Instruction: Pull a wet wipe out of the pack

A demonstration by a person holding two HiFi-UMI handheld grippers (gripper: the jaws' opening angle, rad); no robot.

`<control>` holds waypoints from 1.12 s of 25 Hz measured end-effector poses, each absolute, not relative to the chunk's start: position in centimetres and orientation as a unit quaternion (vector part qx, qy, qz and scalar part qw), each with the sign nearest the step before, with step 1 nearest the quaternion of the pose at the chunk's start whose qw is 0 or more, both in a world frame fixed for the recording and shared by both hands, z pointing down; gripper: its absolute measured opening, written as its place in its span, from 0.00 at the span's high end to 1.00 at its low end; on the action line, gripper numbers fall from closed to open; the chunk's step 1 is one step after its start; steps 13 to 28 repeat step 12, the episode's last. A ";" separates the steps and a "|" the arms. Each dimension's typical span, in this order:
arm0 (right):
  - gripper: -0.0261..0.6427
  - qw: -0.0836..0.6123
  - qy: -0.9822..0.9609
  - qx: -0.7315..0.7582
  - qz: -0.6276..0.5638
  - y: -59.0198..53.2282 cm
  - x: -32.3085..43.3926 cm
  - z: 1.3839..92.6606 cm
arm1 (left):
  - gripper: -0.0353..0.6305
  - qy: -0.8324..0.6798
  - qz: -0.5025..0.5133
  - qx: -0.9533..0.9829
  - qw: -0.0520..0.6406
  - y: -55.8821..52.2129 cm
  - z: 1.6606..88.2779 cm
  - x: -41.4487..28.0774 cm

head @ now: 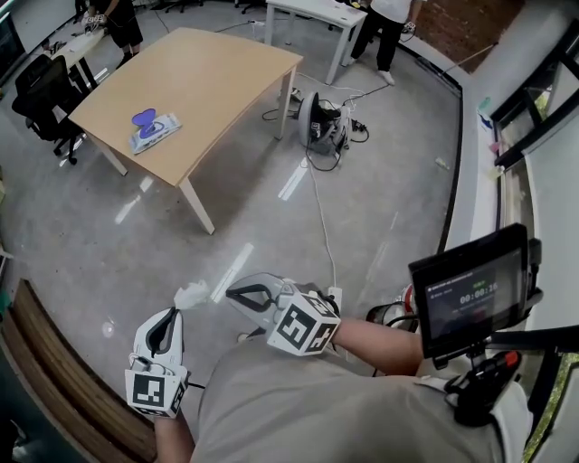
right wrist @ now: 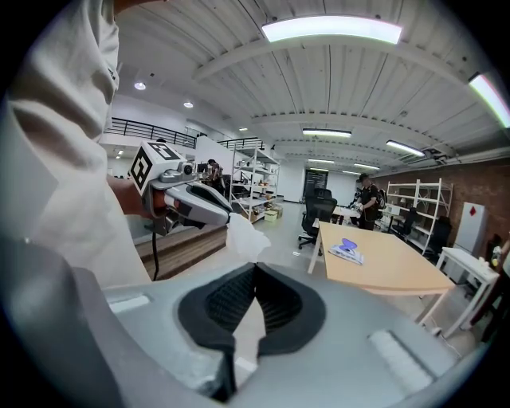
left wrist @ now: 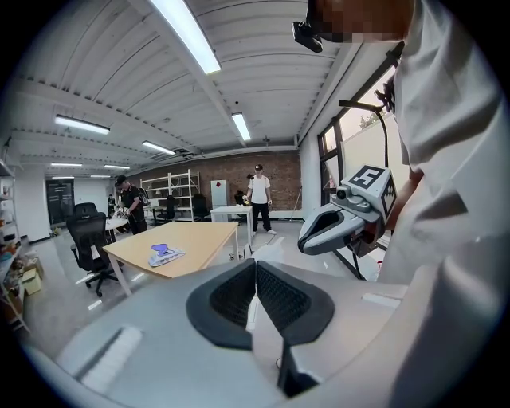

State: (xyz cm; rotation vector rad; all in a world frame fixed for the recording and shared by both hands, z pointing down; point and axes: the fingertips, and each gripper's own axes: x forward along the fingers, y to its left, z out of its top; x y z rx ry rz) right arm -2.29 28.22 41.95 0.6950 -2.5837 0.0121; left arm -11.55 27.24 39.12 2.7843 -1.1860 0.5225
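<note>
The wet wipe pack (head: 154,129), with a blue-purple lid, lies on the light wooden table (head: 217,81) far from me; it also shows as the pack (left wrist: 166,254) and the pack (right wrist: 346,251). My left gripper (head: 175,312) is held low over the floor, shut on a crumpled white wipe (head: 191,294). In the right gripper view that wipe (right wrist: 243,237) hangs from the left gripper (right wrist: 227,219). My right gripper (head: 232,291) is just to its right, jaws closed tip to tip with nothing between them, as seen in its own view (right wrist: 255,267).
A black office chair (head: 41,99) stands left of the table. Cables and a device (head: 321,122) lie on the floor beyond the table's right leg. A white table (head: 317,14) and people stand at the back. A screen rig (head: 470,289) is at my right.
</note>
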 end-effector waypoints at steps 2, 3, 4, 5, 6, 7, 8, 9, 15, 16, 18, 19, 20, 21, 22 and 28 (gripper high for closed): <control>0.96 0.230 -0.940 0.253 0.006 28.3 -2.4 42.0 | 0.93 -0.385 0.172 0.906 0.036 27.3 39.0 -11.6; 0.96 0.230 -0.940 0.253 0.006 28.4 -2.5 42.0 | 0.93 -0.384 0.172 0.907 0.036 27.4 39.0 -11.6; 0.96 0.230 -0.940 0.253 0.006 28.5 -2.7 42.0 | 0.93 -0.384 0.172 0.907 0.036 27.5 38.9 -11.7; 0.96 0.229 -0.940 0.252 0.007 28.5 -2.8 42.0 | 0.93 -0.384 0.173 0.906 0.037 27.5 38.8 -11.7; 0.96 0.229 -0.940 0.253 0.007 28.1 -2.7 42.1 | 0.93 -0.383 0.174 0.906 0.038 27.2 38.8 -11.5; 0.96 0.229 -0.939 0.255 0.007 27.2 -2.3 42.2 | 0.93 -0.382 0.175 0.907 0.039 26.2 38.8 -11.0; 0.96 0.231 -0.938 0.260 0.008 25.6 -1.3 42.4 | 0.93 -0.376 0.175 0.909 0.041 24.6 39.0 -10.0; 0.96 0.233 -0.935 0.269 0.010 23.4 0.3 42.6 | 0.93 -0.366 0.172 0.914 0.041 22.3 39.4 -8.4; 0.96 0.241 -0.921 0.307 0.015 15.5 6.4 43.5 | 0.93 -0.322 0.152 0.933 0.040 14.1 40.5 -2.5; 0.96 0.241 -0.921 0.307 0.015 15.5 6.4 43.5 | 0.93 -0.322 0.152 0.933 0.040 14.1 40.5 -2.5; 0.96 0.241 -0.921 0.307 0.015 15.5 6.4 43.5 | 0.93 -0.322 0.152 0.933 0.040 14.1 40.5 -2.5; 0.96 0.241 -0.921 0.307 0.015 15.5 6.4 43.5 | 0.93 -0.322 0.152 0.933 0.040 14.1 40.5 -2.5; 0.96 0.241 -0.921 0.307 0.015 15.5 6.4 43.5 | 0.93 -0.322 0.152 0.933 0.040 14.1 40.5 -2.5; 0.96 0.241 -0.921 0.307 0.015 15.5 6.4 43.5 | 0.93 -0.322 0.152 0.933 0.040 14.1 40.5 -2.5; 0.96 0.241 -0.921 0.307 0.015 15.5 6.4 43.5 | 0.93 -0.322 0.152 0.933 0.040 14.1 40.5 -2.5; 0.96 0.241 -0.921 0.307 0.015 15.5 6.4 43.5 | 0.93 -0.322 0.152 0.933 0.040 14.1 40.5 -2.5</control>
